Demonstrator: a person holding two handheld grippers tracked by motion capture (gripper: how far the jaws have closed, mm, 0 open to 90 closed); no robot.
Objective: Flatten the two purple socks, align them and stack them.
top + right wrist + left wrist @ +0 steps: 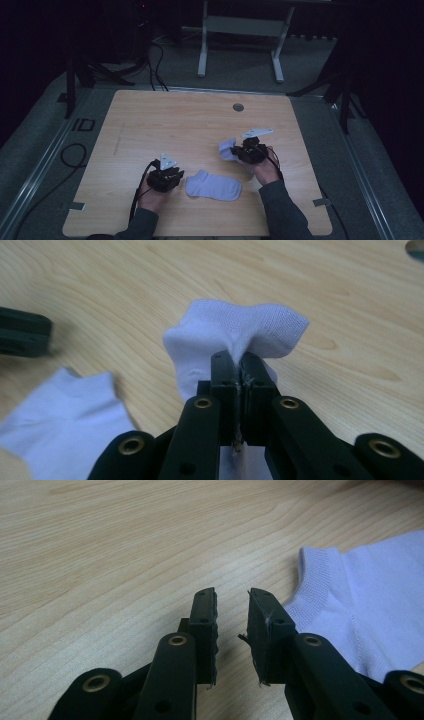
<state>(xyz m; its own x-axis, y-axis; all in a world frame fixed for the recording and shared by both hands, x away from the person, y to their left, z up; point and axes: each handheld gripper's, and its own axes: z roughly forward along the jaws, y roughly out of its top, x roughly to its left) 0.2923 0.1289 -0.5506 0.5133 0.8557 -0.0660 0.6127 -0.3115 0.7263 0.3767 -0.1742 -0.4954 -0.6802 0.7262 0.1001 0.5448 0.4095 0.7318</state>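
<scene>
Left gripper (175,176) sits near the table's (150,115) front edge, jaws parted with nothing between them — flat sock (214,186) lies just beside it, mid-front. Over toward the right edge, the right gripper (235,150) is clamped tight on the second sock (227,148) — bunched, lifted.

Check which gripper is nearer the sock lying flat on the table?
Left. The left gripper sits just beside the flat sock at its cuff end, jaws apart and empty. The right gripper is farther off beyond its toe end, shut on the second sock.
</scene>
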